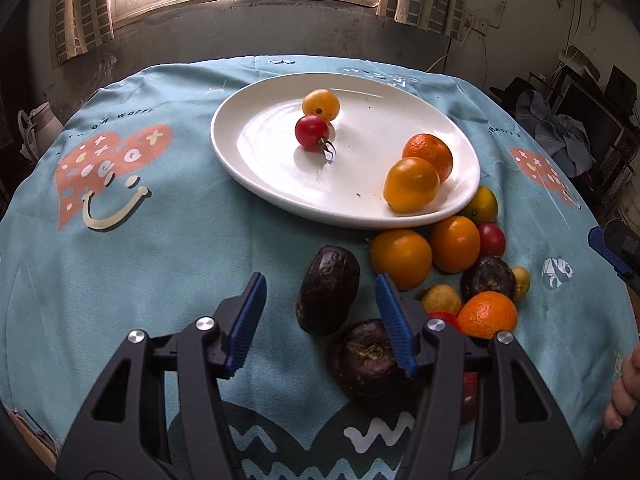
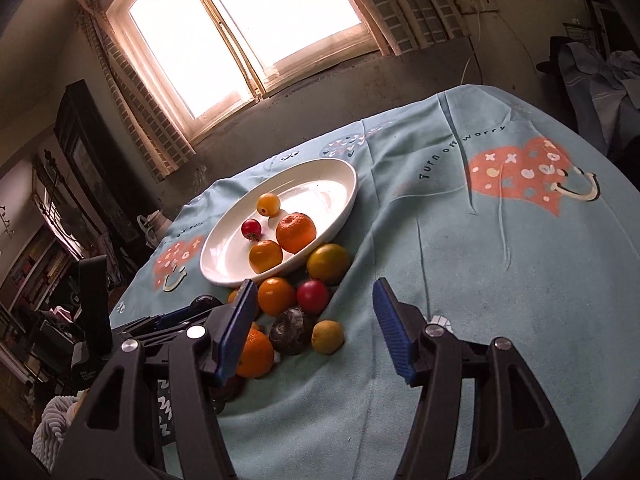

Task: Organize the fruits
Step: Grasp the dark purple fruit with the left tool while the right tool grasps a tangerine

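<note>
A white plate [image 1: 240, 168] [image 2: 344, 184] on the blue tablecloth holds a yellow tomato [image 1: 321, 105], a red cherry tomato [image 1: 313, 133], a mandarin [image 1: 428, 156] and an orange-yellow fruit [image 1: 411, 185]. Several more fruits lie in a pile [image 1: 455, 243] [image 2: 276, 296] on the cloth just in front of the plate. My left gripper [image 1: 320, 284] is open and hangs above a dark passion fruit [image 1: 330, 288], apart from it. A second dark fruit [image 1: 372, 356] lies by its right finger. My right gripper [image 2: 315, 286] is open and empty above the pile's right side.
The tablecloth [image 1: 140, 240] drops off at the table's edges all round. A window and wall stand behind the table. A person's hand [image 1: 628, 384] shows at the right edge. Cluttered shelves [image 2: 40, 272] stand to the left, clothes [image 1: 560, 136] to the right.
</note>
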`<state>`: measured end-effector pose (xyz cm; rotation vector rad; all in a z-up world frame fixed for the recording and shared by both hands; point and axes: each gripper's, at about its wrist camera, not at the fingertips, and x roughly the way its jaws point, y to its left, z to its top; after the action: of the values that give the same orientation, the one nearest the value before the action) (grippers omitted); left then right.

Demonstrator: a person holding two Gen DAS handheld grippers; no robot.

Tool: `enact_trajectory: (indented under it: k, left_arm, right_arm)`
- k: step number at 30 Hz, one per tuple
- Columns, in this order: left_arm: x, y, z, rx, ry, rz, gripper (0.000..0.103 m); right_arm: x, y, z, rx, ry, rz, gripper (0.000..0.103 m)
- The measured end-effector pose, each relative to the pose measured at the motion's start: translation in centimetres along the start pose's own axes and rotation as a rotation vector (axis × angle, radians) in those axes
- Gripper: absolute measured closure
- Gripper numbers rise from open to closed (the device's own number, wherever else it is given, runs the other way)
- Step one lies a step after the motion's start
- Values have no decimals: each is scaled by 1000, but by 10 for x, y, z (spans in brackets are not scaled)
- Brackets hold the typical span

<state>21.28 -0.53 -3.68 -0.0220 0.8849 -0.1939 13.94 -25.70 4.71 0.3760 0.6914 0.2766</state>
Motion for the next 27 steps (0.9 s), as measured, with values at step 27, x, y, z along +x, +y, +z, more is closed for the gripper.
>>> enact_trajectory:
  k: [27]
  left_arm:
    - [-48,59,-54,-92,-55,35,75]
  right_arm:
    - [41,57,-44,-259,155,14,47]
